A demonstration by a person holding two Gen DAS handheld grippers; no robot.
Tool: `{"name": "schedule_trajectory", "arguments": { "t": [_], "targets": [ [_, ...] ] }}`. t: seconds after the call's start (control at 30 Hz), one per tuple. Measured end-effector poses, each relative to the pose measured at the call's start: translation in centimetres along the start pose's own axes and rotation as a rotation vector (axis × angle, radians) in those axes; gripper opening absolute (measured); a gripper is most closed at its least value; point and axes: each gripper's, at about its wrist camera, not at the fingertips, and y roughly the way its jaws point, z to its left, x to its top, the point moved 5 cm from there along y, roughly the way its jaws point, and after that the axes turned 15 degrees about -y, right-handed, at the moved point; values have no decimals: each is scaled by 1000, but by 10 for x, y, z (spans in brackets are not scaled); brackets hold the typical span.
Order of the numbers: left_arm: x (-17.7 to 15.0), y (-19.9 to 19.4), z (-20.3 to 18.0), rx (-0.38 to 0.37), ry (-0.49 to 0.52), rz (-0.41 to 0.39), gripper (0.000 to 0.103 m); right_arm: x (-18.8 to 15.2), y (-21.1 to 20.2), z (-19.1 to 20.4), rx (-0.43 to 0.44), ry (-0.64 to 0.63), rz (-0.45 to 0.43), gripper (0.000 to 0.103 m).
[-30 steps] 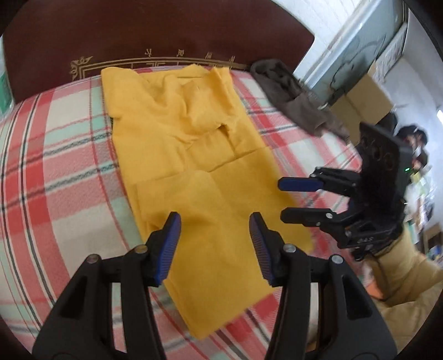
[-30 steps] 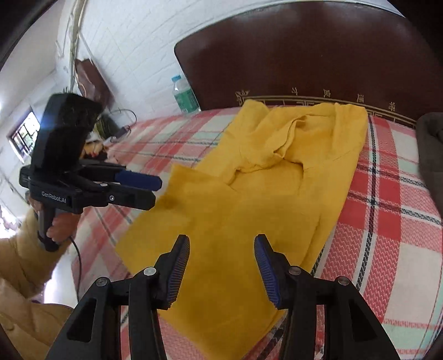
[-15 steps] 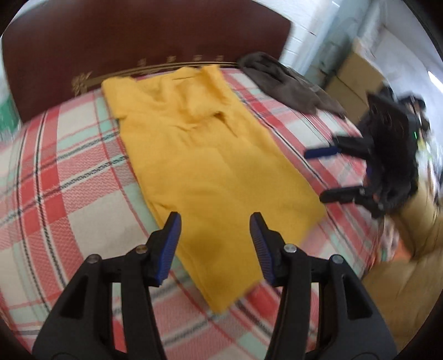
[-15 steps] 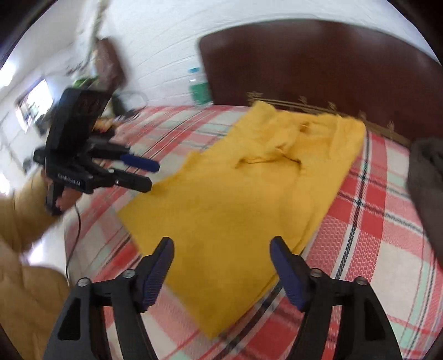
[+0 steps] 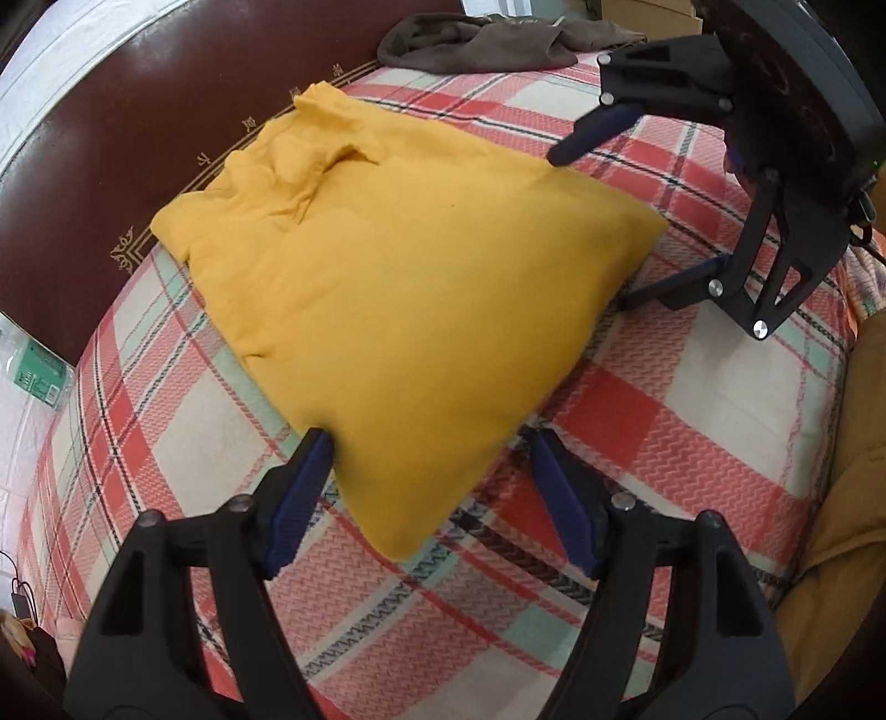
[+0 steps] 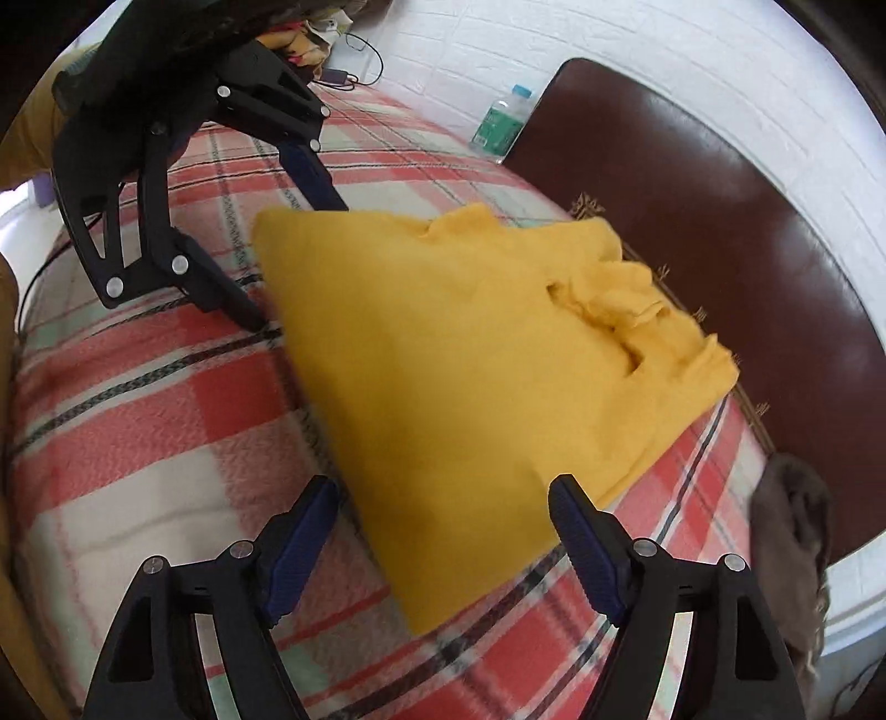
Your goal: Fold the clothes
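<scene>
Both claws spread wide at corners of flat, folded yellow garment [image 5: 421, 288].

Bare plaid blanket [image 5: 692, 399] flanks yellow garment [image 5: 421, 288].

- Your far wall [image 6: 637, 50] is white painted brick.
- A dark brown padded headboard [image 6: 720, 205] with gold trim stands against it.
- A red, white and green plaid blanket [image 5: 653, 421] covers your bed.
</scene>
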Motion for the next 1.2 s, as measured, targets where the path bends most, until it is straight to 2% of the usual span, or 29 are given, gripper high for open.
{"name": "schedule_trajectory", "arguments": {
  "t": [0.1,0.17,0.2,0.23,0.3,0.33,0.43,0.5,0.53,0.57,0.6,0.67,0.73,0.77,0.83,0.87,0.97,1.1,1.2],
  "targets": [
    [2,8,3,-32,1,10,75,4,5,-2,-34,-33,-12,80],
    [5,10,7,-58,-21,18,75,6,7,-5,-9,-20,-7,78],
    [6,11,9,-64,-25,21,72,6,7,-7,13,-7,-3,68],
    [8,12,10,-71,-28,25,70,7,8,-10,35,7,1,48],
    [10,11,11,-96,-35,31,58,8,9,-15,79,46,7,34],
    [11,10,12,-108,-37,35,56,8,9,-18,101,72,9,26],
    [17,6,17,-140,-54,54,53,8,2,-31,168,171,-18,17],
    [19,3,17,-146,-42,65,56,8,-2,-40,212,238,-35,15],
    [19,1,16,-130,-27,60,61,8,-4,-45,234,271,-44,14],
    [19,0,15,-109,-13,54,77,8,-7,-50,257,304,-53,14],
    [19,0,13,-89,3,43,82,8,-9,-54,279,337,-62,14],
    [17,1,7,-66,40,34,82,9,-14,-63,322,401,-79,14],
    [14,4,4,-61,55,60,66,11,-17,-62,341,414,-83,14],
    [14,2,5,-66,47,62,44,12,-19,-61,348,418,-86,14],
    [13,-3,8,-76,30,66,34,15,-24,-59,359,418,-93,13],
    [13,-5,9,-81,22,69,24,16,-27,-56,364,417,-95,13],
    [10,-20,10,-105,20,69,21,20,-38,-49,375,398,-102,12],
    [-6,-44,-1,-138,67,89,21,24,-58,-39,429,374,-134,11],
    [-16,-53,-8,-144,97,108,21,24,-67,-31,429,353,-126,11]
  ]
}}
